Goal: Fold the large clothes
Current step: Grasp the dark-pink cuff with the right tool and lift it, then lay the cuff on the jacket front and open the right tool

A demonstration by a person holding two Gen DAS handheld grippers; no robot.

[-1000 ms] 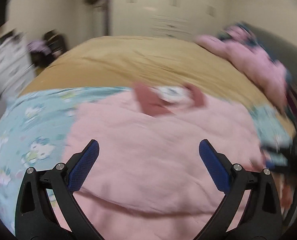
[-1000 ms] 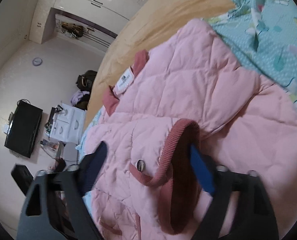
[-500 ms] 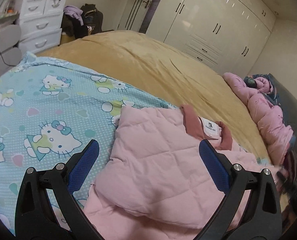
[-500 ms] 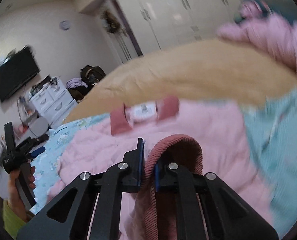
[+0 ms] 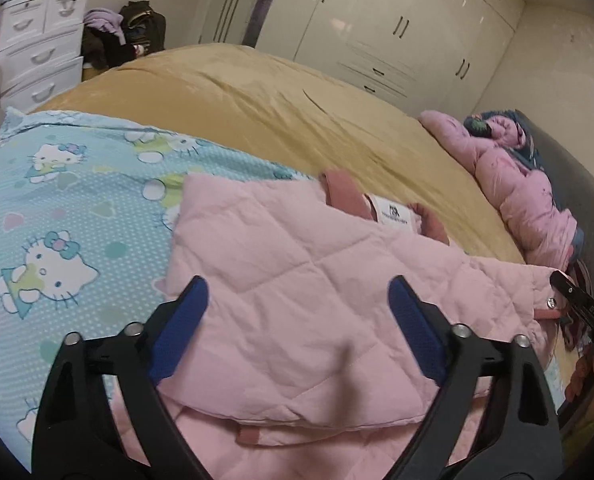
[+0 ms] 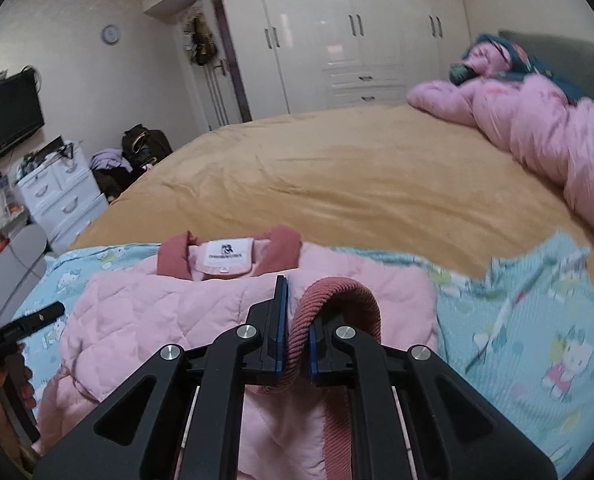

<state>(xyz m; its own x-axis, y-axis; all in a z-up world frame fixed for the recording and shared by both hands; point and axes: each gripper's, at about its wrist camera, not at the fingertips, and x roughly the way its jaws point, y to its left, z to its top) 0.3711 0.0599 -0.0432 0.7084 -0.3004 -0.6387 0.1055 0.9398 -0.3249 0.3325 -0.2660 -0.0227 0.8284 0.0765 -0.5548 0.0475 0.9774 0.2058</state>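
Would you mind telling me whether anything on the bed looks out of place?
Only a second pink coat, crumpled in a heap at the bed's far right edge. The pink jacket being folded lies flat, its ribbed cuff pinched in the right gripper.

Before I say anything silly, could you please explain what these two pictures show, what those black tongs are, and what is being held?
No robot here: a person holds a hand-operated gripper in each hand, and each gripper carries a wide-angle camera looking along its two fingers. One picture is from the left gripper; its blue-padded jaws stand wide open above a pink quilted jacket and hold nothing. The other is from the right gripper, shut on the jacket's dark pink ribbed cuff. The jacket lies partly on a light blue cartoon-cat sheet, spread over a bed with a tan cover. More pink clothing lies piled at the far side.
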